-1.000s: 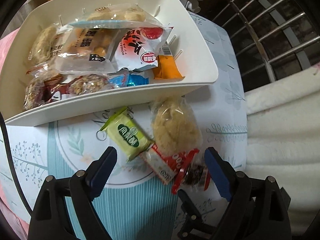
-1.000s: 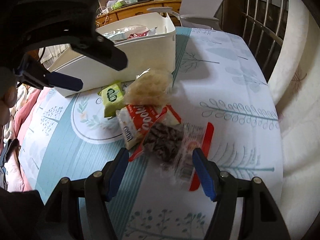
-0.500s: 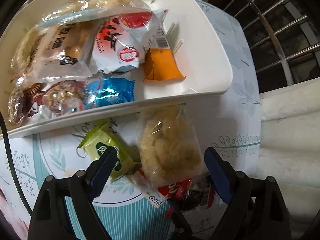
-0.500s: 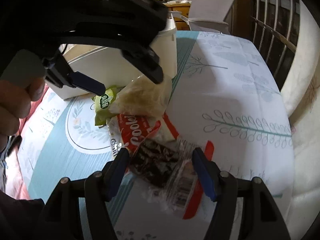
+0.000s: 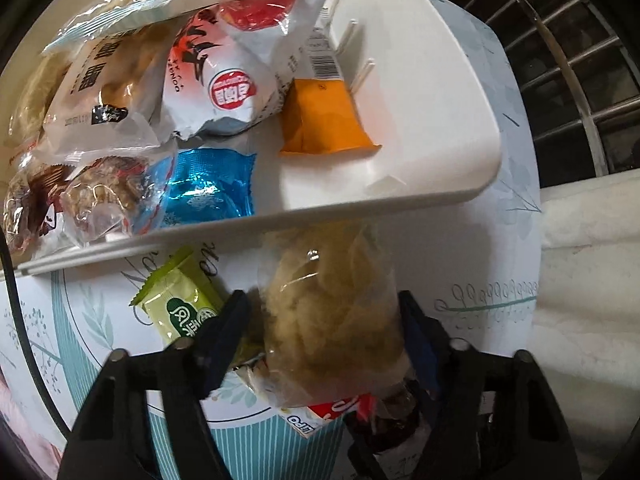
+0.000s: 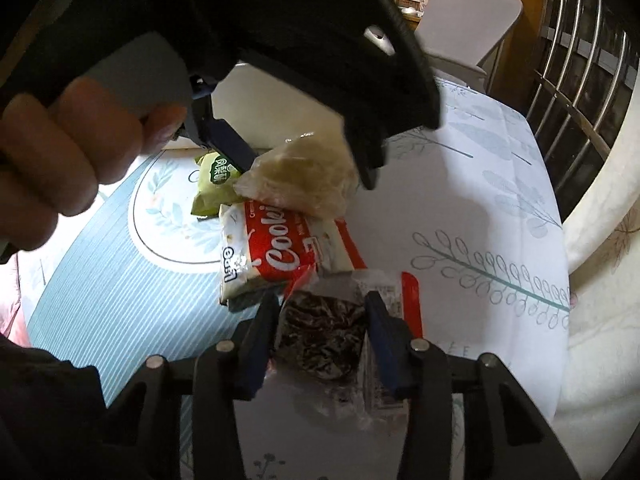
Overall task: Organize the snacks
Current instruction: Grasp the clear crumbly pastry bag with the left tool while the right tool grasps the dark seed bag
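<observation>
Clear-wrapped pale floss cake (image 5: 332, 312) is sitting between the left gripper (image 5: 322, 316) fingers, gripped; right gripper (image 6: 320, 320) is clamping the dark snack packet (image 6: 322, 330).

Four snack packets lie on the tabletop (image 6: 460, 208): one green packet (image 5: 180, 308), one clear bag of pale puffs (image 5: 332, 320), one red-and-white cookie pack (image 6: 276, 256), and one clear pack with dark contents (image 6: 320, 336). One white bin (image 5: 432, 120) holds at least seven more packets, among them one orange (image 5: 324, 120) and one blue (image 5: 208, 188). Two tools are in view.
</observation>
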{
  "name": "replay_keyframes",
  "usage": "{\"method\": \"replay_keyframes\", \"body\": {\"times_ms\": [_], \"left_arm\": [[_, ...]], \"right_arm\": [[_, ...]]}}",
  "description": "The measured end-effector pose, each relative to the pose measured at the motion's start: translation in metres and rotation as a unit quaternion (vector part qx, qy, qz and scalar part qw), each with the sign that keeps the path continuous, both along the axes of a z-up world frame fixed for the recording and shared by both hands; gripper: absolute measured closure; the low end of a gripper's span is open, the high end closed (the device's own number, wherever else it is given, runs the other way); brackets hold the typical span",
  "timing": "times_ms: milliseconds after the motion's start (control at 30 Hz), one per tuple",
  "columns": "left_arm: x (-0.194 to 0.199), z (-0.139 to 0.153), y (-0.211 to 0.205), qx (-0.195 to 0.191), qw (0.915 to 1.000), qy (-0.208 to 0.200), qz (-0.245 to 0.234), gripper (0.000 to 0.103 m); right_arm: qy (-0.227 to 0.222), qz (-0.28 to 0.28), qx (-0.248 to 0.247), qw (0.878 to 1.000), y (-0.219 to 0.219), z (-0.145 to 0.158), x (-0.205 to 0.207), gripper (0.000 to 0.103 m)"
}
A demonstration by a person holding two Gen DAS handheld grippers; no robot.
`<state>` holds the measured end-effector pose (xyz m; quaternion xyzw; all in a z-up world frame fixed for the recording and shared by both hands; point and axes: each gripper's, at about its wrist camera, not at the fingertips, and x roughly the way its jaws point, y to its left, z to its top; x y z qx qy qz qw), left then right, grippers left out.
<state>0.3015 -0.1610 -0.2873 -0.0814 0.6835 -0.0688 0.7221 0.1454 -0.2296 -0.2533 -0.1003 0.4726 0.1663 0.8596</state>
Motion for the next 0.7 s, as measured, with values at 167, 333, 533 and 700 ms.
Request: {"method": "replay_keyframes", "body": {"times_ms": [167,333,533,700], "left_arm": [[-0.002,0.001,-0.002,-0.011,0.9999,-0.008,0.003,0.049],[-0.005,0.006,0.007,-0.018,0.9998,0.000,0.012,0.050],[-0.015,0.021,0.027,-0.031,0.9995,-0.003,0.009,0.050],[-0.030,0.037,0.046,-0.045,0.9990,-0.003,0.009,0.050]], "right_arm": [[0.006,-0.009,0.000,1.000,-0.003,0.001,-0.001,0.061],[0.019,-0.025,0.002,1.000,-0.010,0.001,-0.001,0.061],[0.047,-0.066,0.014,0.997,-0.025,0.002,0.010,0.061],[0.071,-0.104,0.025,0.992,-0.037,0.004,0.013,0.061]]}}
